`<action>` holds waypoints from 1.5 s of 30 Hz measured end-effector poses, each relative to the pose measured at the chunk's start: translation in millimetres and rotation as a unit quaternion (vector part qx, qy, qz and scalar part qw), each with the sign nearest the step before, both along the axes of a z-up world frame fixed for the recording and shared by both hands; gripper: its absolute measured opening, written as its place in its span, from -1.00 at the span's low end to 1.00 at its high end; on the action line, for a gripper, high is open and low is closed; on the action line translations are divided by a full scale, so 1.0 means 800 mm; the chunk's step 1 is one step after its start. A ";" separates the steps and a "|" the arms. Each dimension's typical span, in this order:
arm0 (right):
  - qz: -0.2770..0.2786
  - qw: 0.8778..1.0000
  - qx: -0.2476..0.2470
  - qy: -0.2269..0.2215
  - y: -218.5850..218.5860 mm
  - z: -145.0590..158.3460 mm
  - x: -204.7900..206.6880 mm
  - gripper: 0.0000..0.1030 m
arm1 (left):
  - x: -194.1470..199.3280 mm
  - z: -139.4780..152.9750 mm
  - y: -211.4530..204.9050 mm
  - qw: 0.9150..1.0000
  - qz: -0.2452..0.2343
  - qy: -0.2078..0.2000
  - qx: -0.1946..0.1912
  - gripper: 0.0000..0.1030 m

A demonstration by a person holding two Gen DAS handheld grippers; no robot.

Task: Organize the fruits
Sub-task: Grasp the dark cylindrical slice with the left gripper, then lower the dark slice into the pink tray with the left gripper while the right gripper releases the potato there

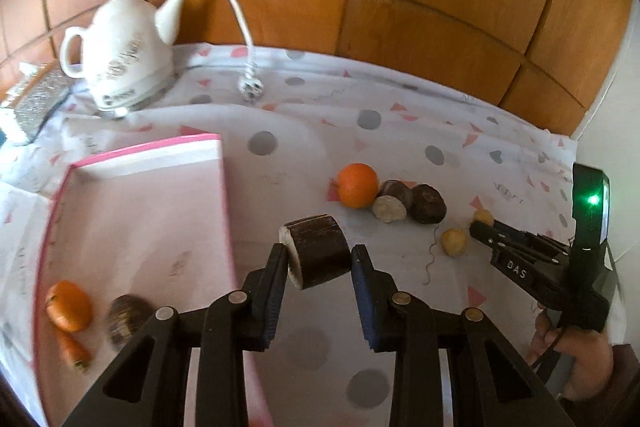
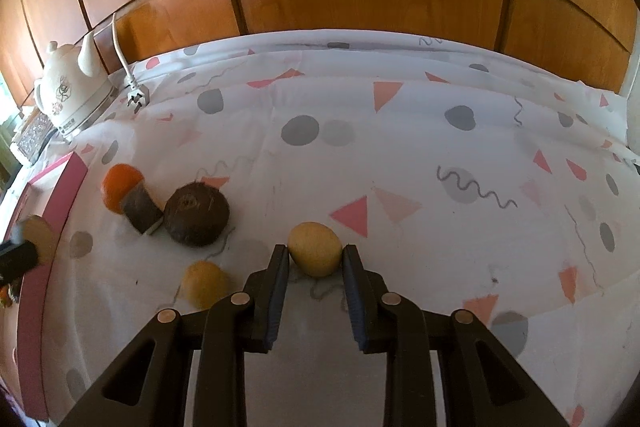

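Observation:
My left gripper [image 1: 319,254] is shut on a dark brown cut piece of fruit [image 1: 316,251] with a pale end, held above the cloth beside the pink-rimmed tray [image 1: 144,151]. The tray holds an orange [image 1: 68,305], a carrot [image 1: 74,349] and a dark fruit [image 1: 126,319]. On the cloth lie another orange [image 1: 357,185], a dark cut piece [image 1: 394,203] and a round dark fruit [image 1: 429,203]. My right gripper [image 2: 315,251] is shut on a small yellow fruit [image 2: 315,247] resting on the cloth. A second yellow fruit [image 2: 204,283] lies to its left.
A white kettle [image 1: 120,55] with its cord and plug [image 1: 251,89] stands at the back left, next to a glittery box [image 1: 38,103]. Wooden panels close off the back. The patterned cloth [image 2: 400,155] stretches bare to the right.

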State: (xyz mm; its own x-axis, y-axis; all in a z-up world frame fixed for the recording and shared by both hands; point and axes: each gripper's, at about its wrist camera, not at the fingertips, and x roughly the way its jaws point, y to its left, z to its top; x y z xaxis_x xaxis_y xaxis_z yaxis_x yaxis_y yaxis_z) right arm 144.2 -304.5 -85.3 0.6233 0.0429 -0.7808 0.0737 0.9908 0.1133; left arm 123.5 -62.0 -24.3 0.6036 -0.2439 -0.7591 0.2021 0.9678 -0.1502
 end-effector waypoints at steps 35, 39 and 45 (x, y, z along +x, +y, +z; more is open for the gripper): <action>0.180 0.981 0.062 -0.028 0.172 0.068 -0.085 -0.50 | -0.097 -0.031 0.184 0.986 0.165 0.006 -0.003 -0.36; 0.241 0.968 0.069 -0.035 0.224 0.083 -0.091 -0.49 | -0.099 -0.029 0.192 0.985 0.173 0.003 -0.008 -0.36; 0.289 0.954 0.073 -0.031 0.282 0.087 -0.093 -0.49 | -0.104 -0.014 0.195 0.985 0.170 -0.027 -0.006 -0.26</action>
